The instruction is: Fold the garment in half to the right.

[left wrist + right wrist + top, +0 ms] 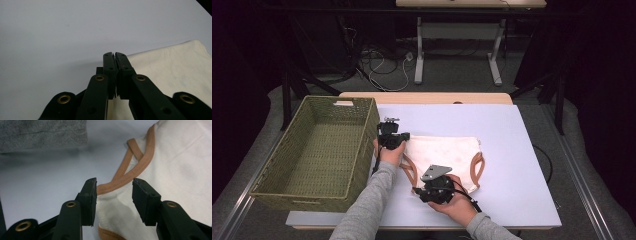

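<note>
Cream cotton garment with tan trim (pixel 443 152) lies flat on the pale counter (pixel 512 150). My right gripper (pixel 114 185) stands released astride its trimmed edge; my left gripper (pixel 115 55) is clenched, seemingly on nothing.

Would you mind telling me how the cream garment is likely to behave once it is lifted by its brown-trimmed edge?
The cream garment lies flat and thin, so it will probably hang limp. The brown trim looks thicker, likely giving the right gripper firmer purchase.
</note>
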`<state>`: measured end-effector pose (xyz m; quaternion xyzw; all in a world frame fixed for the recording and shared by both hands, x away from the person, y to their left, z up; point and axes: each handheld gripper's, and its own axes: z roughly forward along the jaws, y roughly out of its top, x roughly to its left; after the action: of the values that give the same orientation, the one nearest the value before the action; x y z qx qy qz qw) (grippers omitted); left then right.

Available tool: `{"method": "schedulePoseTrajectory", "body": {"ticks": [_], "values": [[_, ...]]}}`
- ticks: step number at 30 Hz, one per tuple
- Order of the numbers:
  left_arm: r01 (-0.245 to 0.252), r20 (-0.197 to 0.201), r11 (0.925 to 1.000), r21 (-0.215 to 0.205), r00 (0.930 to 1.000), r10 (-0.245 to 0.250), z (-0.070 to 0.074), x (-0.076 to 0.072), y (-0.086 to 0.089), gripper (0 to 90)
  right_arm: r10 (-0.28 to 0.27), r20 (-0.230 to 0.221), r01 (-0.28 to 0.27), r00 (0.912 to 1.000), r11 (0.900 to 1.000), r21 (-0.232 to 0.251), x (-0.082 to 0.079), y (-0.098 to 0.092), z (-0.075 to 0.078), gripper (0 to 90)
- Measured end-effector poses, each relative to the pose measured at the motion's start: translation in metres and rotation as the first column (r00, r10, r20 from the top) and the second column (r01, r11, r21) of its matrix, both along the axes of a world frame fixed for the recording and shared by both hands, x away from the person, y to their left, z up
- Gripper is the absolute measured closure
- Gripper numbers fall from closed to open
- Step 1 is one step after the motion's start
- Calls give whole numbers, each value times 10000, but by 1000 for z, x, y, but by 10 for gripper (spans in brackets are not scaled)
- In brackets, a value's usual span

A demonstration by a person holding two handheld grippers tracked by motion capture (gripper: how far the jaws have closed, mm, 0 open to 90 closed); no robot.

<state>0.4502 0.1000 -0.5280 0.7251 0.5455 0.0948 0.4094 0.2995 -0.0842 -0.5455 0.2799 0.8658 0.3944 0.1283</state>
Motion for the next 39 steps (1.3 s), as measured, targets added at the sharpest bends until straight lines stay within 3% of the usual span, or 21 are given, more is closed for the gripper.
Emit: {"method": "schedulePoseTrajectory", "body": {"ticks": [13,18,28,36,39], "values": [[12,-7,10000,19,10000,-12,0,0,0,876,423,-278,-443,9987,9964,-726,-6,4,-11,620],[17,-10,10000,33,10000,-17,0,0,0,876,587,-16,-585,9983,9934,-987,-9,2,-12,660],[15,-24,10000,75,10000,-15,0,-1,0,877,734,-130,-743,9972,9936,-847,-5,-1,-14,833],[0,5,10000,64,10000,0,1,0,0,876,19,-927,-38,9957,9998,-198,1,-5,-13,880],[-1,14,10000,61,10000,1,2,0,1,876,-107,-922,102,9957,9999,-57,1,-5,-11,882]]}}
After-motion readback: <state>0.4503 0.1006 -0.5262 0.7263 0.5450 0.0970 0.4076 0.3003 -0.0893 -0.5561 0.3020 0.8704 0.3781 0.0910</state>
